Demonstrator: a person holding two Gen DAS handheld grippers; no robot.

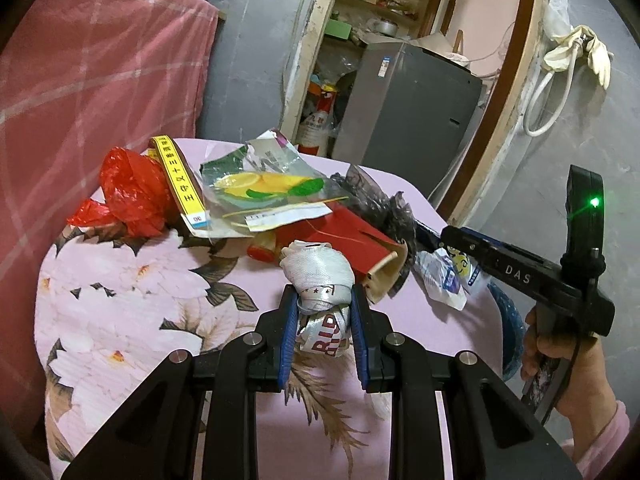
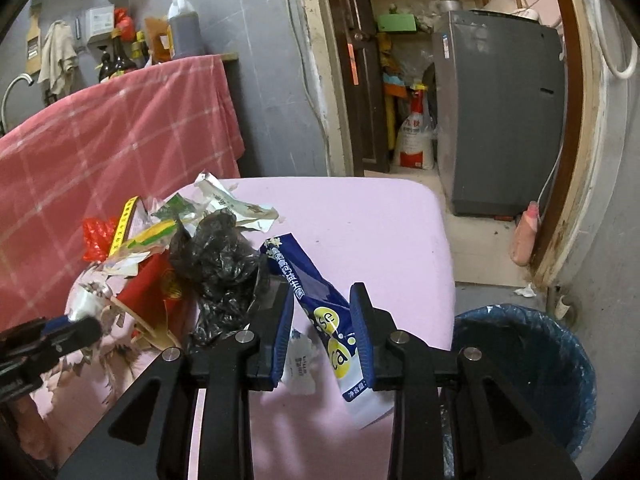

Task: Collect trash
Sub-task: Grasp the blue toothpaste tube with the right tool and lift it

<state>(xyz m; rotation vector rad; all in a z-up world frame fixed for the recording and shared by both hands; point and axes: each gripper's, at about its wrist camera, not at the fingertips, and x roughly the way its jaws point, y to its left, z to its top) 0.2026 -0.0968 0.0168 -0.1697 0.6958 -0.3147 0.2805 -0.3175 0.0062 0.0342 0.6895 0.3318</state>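
Lying between the right gripper's (image 2: 322,320) parted pads, the blue packet (image 2: 316,296).

Your left gripper (image 1: 325,312) is matte black, with angular arms cut by triangular holes, round silver screws (image 1: 252,338) at the joints and ribbed blue pads (image 1: 289,344) lining its fingers. Your right gripper (image 2: 323,330) is built the same. At the right edge of the left view its black body bears white letters "DAS" (image 1: 517,274), a green light (image 1: 595,201), and your pink sleeve (image 1: 600,444) sits lower right.
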